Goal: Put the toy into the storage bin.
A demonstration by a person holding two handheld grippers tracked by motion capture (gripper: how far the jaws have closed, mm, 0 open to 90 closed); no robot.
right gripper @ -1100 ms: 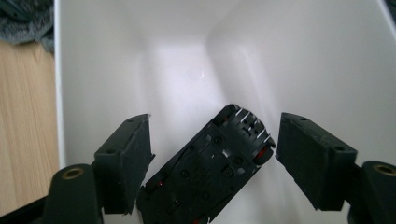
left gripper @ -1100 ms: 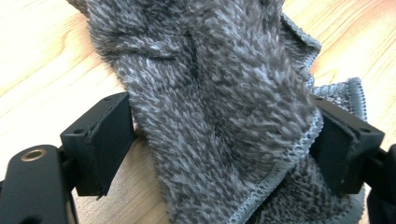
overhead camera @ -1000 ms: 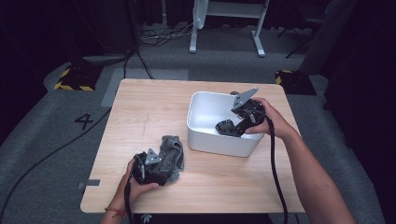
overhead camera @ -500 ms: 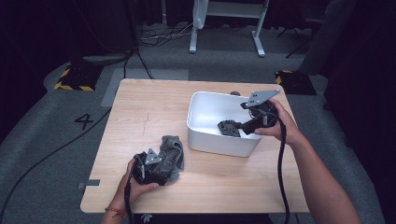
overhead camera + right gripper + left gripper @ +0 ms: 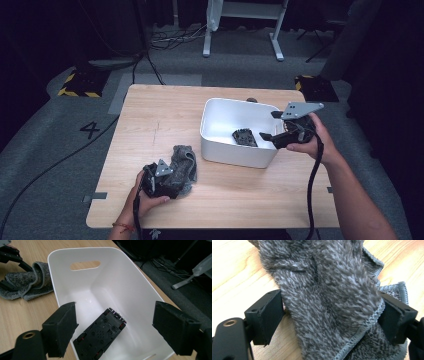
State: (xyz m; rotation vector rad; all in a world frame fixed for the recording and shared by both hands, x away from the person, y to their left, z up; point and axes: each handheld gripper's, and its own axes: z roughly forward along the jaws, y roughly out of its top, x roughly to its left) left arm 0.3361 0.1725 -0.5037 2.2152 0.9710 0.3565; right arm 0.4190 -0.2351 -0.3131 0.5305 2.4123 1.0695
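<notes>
A white plastic bin (image 5: 218,145) stands on the right half of the wooden table. A black toy-car-like part (image 5: 244,137) lies on the bin's floor, underside up (image 5: 100,337). My right gripper (image 5: 270,125) hovers at the bin's right rim, open and holding nothing (image 5: 115,315). A grey fluffy cloth (image 5: 182,159) lies bunched near the table's front left. My left gripper (image 5: 171,182) rests on it, jaws wide apart, with a thick fold of cloth (image 5: 329,297) between them and touching both pads.
The bin (image 5: 140,282) has a handle slot in its far wall. The table's edge (image 5: 200,226) is just behind my left hand. Cables and a white stand's legs (image 5: 240,35) are on the grey floor beyond the table.
My right gripper has drawn back from inside the bin to its right rim, leaving the black part lying in the bin. The left gripper and the cloth have stayed put.
</notes>
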